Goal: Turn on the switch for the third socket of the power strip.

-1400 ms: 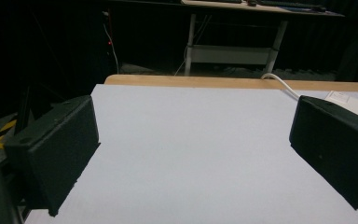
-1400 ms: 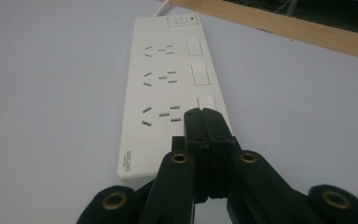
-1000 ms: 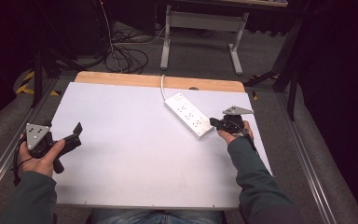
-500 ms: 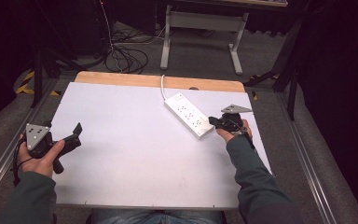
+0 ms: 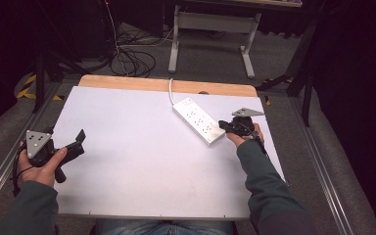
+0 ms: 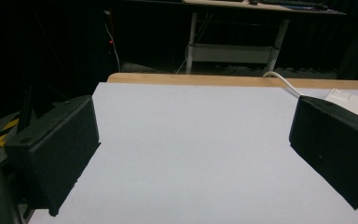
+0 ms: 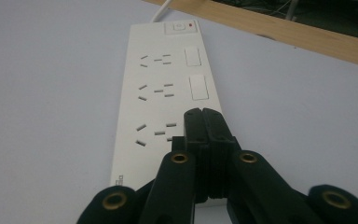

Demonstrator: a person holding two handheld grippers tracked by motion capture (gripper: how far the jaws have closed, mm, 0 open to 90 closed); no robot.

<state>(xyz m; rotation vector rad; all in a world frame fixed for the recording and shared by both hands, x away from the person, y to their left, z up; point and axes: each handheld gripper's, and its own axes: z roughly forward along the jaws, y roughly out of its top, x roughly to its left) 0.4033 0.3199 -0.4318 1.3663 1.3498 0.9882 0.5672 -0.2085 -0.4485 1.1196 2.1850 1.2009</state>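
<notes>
Right gripper view: the right gripper has its two black jaws pressed together with nothing between them, the tips resting over the near end of the long white plastic power strip, at the spot where the third rocker switch of the row would sit (the two switches farther along are plainly visible; contact with the third is probable but cannot be confirmed). In the high view the strip lies diagonally on the white table top, right of centre toward the far edge, its white cord running off over the wooden back edge. The left gripper is held low at the table's left margin, well apart from the strip; the left gripper view shows its jaws standing wide apart over bare table. Judgement: the step in hand is pressing the nearest switch with closed tips. The next move calls for a short, firm downward push squarely on the rocker, without sliding the strip.
</notes>
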